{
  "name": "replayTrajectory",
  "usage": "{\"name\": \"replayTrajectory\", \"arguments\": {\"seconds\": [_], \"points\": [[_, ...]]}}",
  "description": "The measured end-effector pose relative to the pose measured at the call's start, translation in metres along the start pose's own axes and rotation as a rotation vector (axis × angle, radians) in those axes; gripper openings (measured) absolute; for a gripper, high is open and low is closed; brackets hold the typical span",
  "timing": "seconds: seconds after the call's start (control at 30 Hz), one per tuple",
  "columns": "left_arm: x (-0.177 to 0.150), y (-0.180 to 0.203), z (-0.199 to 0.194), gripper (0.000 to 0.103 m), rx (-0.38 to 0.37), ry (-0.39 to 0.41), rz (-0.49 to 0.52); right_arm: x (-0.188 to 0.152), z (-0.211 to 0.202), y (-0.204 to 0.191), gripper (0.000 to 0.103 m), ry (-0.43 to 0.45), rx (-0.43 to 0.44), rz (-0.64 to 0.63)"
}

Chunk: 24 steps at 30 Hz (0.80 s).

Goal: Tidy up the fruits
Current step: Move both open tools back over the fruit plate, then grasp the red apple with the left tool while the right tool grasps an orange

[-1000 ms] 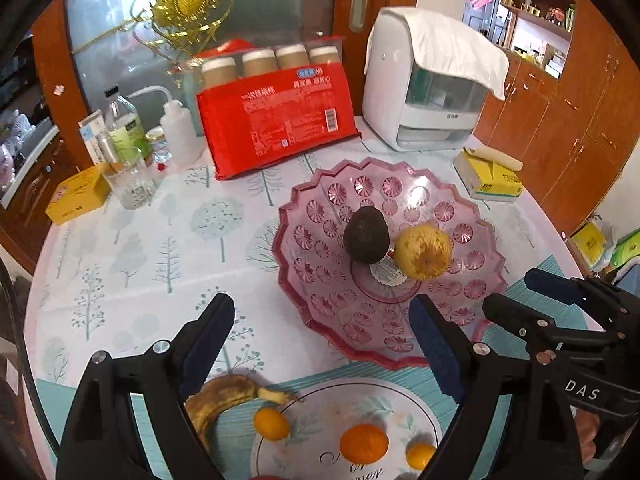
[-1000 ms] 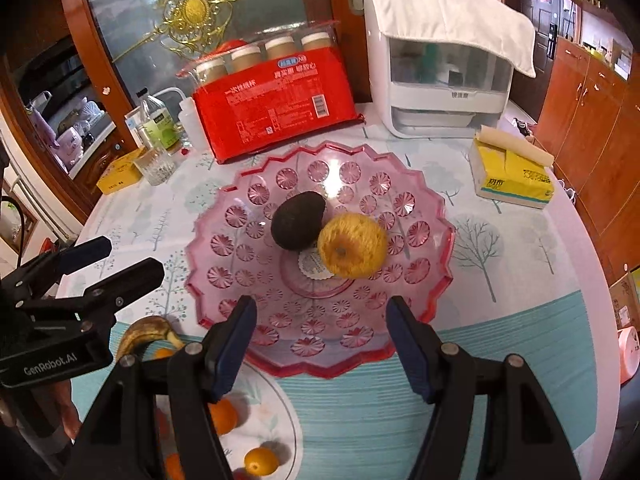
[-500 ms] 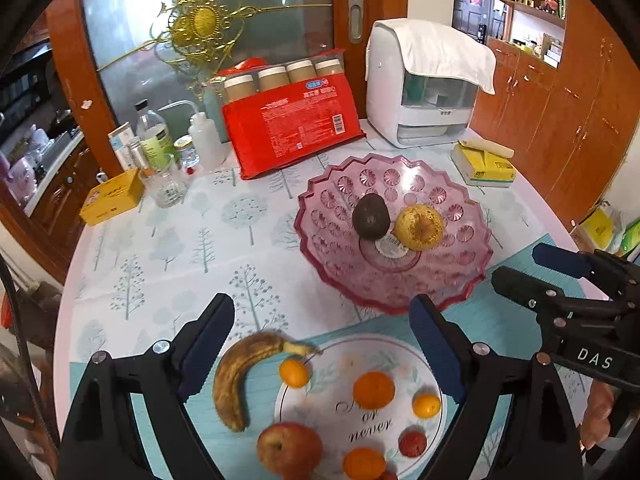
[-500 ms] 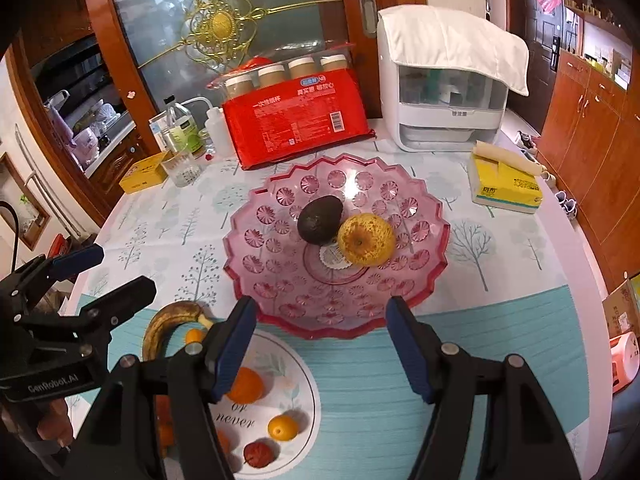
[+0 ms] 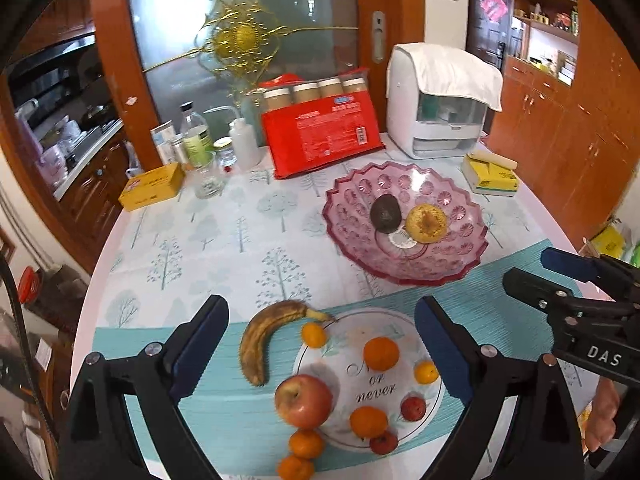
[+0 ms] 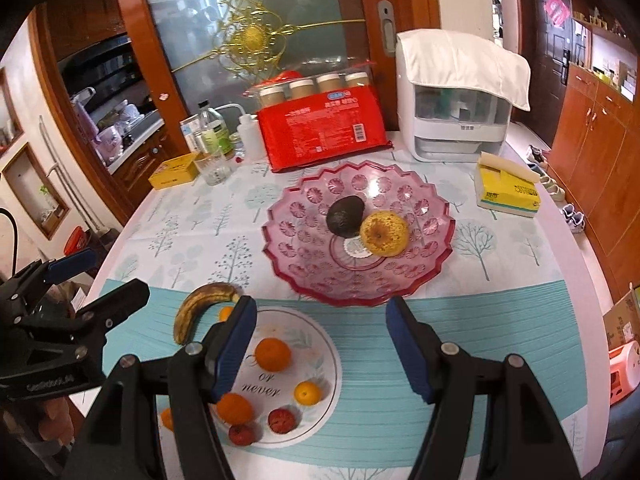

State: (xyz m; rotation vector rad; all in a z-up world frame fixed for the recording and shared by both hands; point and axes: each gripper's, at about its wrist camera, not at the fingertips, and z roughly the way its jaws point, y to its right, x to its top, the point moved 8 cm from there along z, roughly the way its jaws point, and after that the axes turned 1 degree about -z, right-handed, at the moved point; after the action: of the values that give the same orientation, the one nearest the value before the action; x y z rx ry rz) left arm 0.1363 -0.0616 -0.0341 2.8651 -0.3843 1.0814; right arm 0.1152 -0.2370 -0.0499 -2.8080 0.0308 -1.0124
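Fruit was seen in two groups on the round table (image 5: 200, 240). In the pink glass fruit bowl (image 5: 472, 240), toward the far side of the table, a dark avocado (image 5: 385, 213) and a yellow, brown-spotted apple (image 5: 426, 223) lay touching each other near the centre. Nearer the cameras, a white plate (image 5: 360, 332) lettered "or never" held several oranges, the largest (image 5: 381, 354) near its middle, and small dark red fruits, one (image 5: 413, 408) near its right rim. A red apple (image 5: 303, 401) rested at the plate's left edge, and a browned banana (image 5: 262, 338) lay on the teal cloth just beside it, its stem reaching the rim.

The left gripper (image 5: 320, 344) was held above the plate, its jaws opening, with nothing gripped between the blue pads. The right gripper (image 6: 320, 344) was held above the near edge of the bowl, fingers apart and empty. A red package (image 5: 322, 136), a white appliance (image 5: 436, 120) and a yellow tissue pack (image 5: 490, 174) stood behind the bowl.
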Motion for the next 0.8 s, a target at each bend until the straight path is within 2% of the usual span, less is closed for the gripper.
{"name": "replayTrajectory", "arguments": {"seconds": [0.17,0.33,0.47,0.6,0.8], "points": [[-0.024,-0.015,-0.009,0.094,-0.007,-0.031,-0.068,-0.013,-0.010,-0.014,0.068,-0.005,0.021,-0.026],[-0.052,-0.028,-0.014,0.094,0.019,-0.057,-0.102,-0.030,-0.015,-0.030,0.068,-0.014,0.052,-0.058],[-0.073,-0.042,-0.016,0.094,0.038,-0.071,-0.135,-0.044,-0.015,-0.042,0.068,-0.013,0.042,-0.098],[-0.103,-0.054,-0.010,0.094,0.052,-0.114,-0.174,-0.062,-0.006,-0.052,0.068,-0.023,0.036,-0.136],[-0.147,-0.068,0.013,0.094,0.055,-0.198,-0.227,-0.097,0.019,-0.065,0.068,-0.100,0.064,-0.183]]}}
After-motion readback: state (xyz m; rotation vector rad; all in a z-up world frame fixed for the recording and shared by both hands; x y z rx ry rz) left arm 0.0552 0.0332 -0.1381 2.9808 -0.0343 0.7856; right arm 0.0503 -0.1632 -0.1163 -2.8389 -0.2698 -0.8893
